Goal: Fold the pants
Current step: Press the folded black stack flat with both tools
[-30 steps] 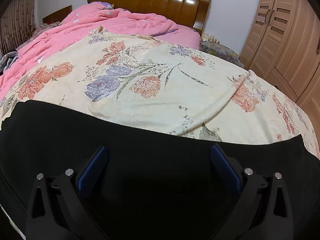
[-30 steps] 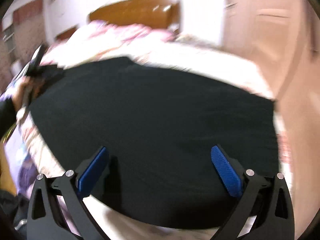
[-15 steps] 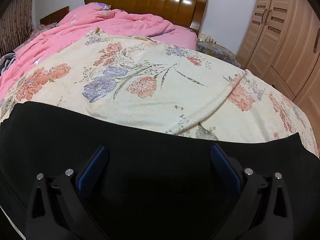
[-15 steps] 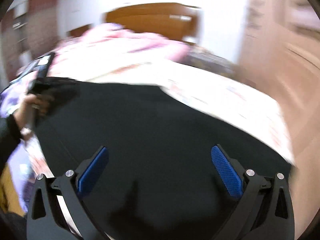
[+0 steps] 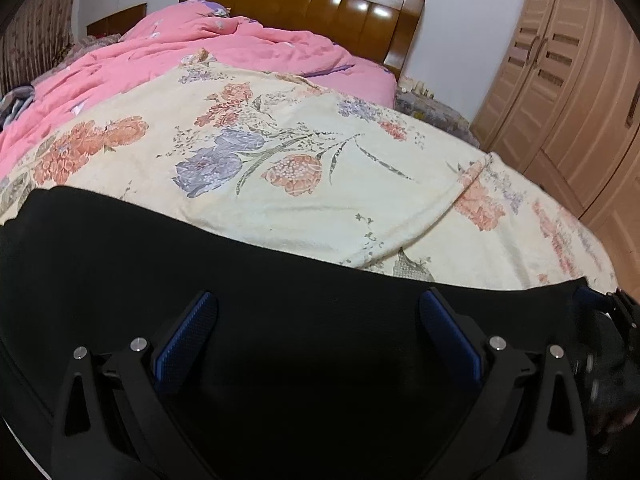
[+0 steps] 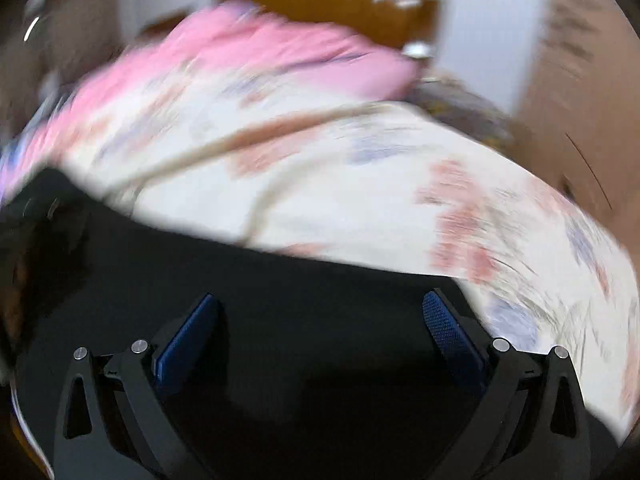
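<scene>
The black pants (image 5: 280, 300) lie flat across the near end of the bed, on a cream floral blanket (image 5: 320, 168). My left gripper (image 5: 318, 320) is open, just above the pants, holding nothing. My right gripper (image 6: 320, 320) is open too, over the right part of the pants (image 6: 300, 292); its view is motion-blurred. The right gripper's body shows at the right edge of the left wrist view (image 5: 608, 340). The left gripper and hand show dimly at the left edge of the right wrist view (image 6: 36, 232).
A pink quilt (image 5: 200, 52) is bunched at the head of the bed under a wooden headboard (image 5: 320, 0). A light wooden wardrobe (image 5: 568, 80) stands along the right. A bedside stand with clutter (image 5: 428, 104) sits in the far corner.
The right gripper has swung right and come low over the pants' right end, still moving. The left gripper has barely shifted. Both stayed open.
</scene>
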The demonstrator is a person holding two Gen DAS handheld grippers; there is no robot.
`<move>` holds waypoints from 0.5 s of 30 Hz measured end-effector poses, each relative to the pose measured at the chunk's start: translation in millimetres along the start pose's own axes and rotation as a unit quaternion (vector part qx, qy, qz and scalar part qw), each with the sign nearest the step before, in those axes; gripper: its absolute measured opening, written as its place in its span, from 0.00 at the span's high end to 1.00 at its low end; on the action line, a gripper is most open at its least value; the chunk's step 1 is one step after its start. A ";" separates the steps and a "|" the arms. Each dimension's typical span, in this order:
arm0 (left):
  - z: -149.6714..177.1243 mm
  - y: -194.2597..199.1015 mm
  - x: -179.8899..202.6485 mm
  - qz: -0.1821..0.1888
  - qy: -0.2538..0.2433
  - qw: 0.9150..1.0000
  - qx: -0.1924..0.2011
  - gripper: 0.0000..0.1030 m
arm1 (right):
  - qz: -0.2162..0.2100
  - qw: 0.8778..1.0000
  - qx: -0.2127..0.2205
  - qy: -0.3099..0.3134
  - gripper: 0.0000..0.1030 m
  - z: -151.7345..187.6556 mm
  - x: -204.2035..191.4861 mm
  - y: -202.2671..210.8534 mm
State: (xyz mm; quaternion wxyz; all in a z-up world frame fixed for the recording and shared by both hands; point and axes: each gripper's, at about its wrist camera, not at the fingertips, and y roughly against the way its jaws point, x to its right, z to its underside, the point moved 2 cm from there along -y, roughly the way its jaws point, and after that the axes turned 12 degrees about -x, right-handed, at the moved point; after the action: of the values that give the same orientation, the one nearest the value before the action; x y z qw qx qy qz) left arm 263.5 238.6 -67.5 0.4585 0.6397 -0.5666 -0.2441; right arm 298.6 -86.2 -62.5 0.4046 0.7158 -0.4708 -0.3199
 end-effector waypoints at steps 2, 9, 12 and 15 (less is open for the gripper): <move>1.7 3.2 -4.8 0.009 0.013 1.000 0.008 0.02 | -0.016 1.000 0.006 -0.005 0.04 -0.3 3.9 3.2; -0.2 9.7 -8.3 0.027 0.022 0.999 0.009 0.02 | -0.033 0.999 0.001 -0.005 0.04 -8.4 4.4 -12.8; -7.7 31.8 -20.8 0.006 0.014 0.999 0.042 0.02 | -0.038 0.999 0.003 -0.007 0.04 -14.6 2.5 -14.6; -22.5 34.8 -51.7 -0.070 0.032 0.996 0.045 0.02 | -0.054 0.998 0.008 -0.014 0.04 -14.0 5.9 -11.7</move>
State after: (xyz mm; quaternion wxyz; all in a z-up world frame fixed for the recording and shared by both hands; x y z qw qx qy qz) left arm 252.4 296.8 -37.9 0.4291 0.7054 -0.5154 -0.2295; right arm 317.3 -85.1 -66.7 0.3746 0.7389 -0.4396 -0.3471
